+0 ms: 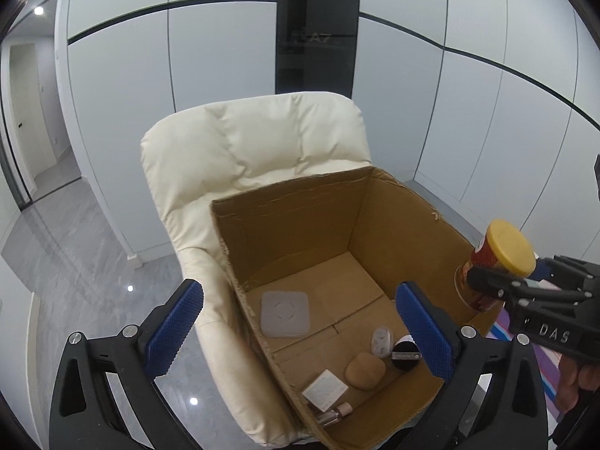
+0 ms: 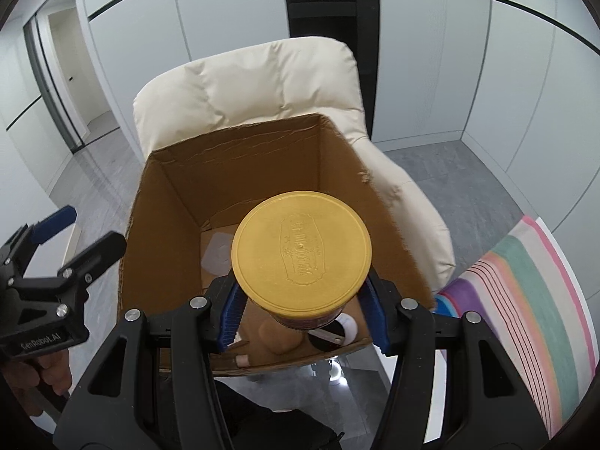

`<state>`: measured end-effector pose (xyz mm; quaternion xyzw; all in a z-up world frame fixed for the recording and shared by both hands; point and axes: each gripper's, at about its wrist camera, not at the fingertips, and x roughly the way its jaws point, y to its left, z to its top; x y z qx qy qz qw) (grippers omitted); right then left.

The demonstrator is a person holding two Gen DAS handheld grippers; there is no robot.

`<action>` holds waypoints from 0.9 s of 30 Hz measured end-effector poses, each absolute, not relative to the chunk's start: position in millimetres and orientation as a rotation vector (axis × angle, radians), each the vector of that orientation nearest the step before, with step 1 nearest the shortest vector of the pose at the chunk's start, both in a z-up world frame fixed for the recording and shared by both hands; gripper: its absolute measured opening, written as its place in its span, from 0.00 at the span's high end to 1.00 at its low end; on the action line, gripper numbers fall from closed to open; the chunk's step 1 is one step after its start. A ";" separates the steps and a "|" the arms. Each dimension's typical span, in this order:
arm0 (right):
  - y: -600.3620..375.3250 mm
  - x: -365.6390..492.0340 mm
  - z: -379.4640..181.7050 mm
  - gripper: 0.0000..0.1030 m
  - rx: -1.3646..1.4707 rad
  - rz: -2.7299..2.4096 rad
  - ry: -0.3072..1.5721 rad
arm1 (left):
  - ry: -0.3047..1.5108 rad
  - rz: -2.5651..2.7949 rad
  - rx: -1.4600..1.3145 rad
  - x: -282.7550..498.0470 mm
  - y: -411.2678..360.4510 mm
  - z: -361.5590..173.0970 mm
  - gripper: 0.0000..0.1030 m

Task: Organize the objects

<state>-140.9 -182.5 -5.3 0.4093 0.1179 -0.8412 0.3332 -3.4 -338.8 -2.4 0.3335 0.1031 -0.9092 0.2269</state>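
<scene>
Blue ribbed pads of the left tool (image 1: 300,332) fill the foreground of the left wrist view, spread as wide as they go with nothing between them, hanging over the near left corner of the open cardboard box (image 1: 292,217) that sits on a cream padded armchair (image 1: 243,138). On the box floor lie a grey square pad (image 1: 285,314), a tan rounded case (image 1: 364,371), a small black jar (image 1: 405,350), a clear little container (image 1: 381,342), a white flat packet (image 1: 324,390) and a small bottle (image 1: 333,414), all light things already put away. At the right edge of this view the right tool (image 1: 487,285) carries a yellow-lidded canister (image 1: 498,258) over the box's right wall. From the right wrist view, the yellow lid (image 2: 301,249) sits closest, and the right tool (image 2: 302,307) pinches the canister just below that lid, one blue pad on each side of its red body. I judge the canister stiff and round, its printed wall probably smooth and apt to slip or swivel, so a hold on the body under the lid's rim, as here, looks sound; its weight I cannot tell. It hangs above the box's near half, right over the small items, which it could crush if dropped. A striped cloth (image 2: 525,300) lies to the right, and the left tool (image 2: 56,240) shows at the left edge.
</scene>
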 end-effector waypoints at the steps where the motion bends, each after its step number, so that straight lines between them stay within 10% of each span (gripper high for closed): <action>1: -185.5 -140.1 -6.3 0.43 1.069 -2.192 0.310 | 0.286 -2.502 0.919 -2.6 -341.8 -3.0 0.00; 5: -190.6 -139.4 -5.4 0.20 1.059 -2.190 0.288 | 0.310 -2.480 0.926 -1.4 -351.0 -5.8 0.00; 27: -136.2 -154.6 -3.2 0.05 1.106 -2.311 0.246 | 0.275 -2.519 0.938 -26.7 -313.0 -3.4 0.00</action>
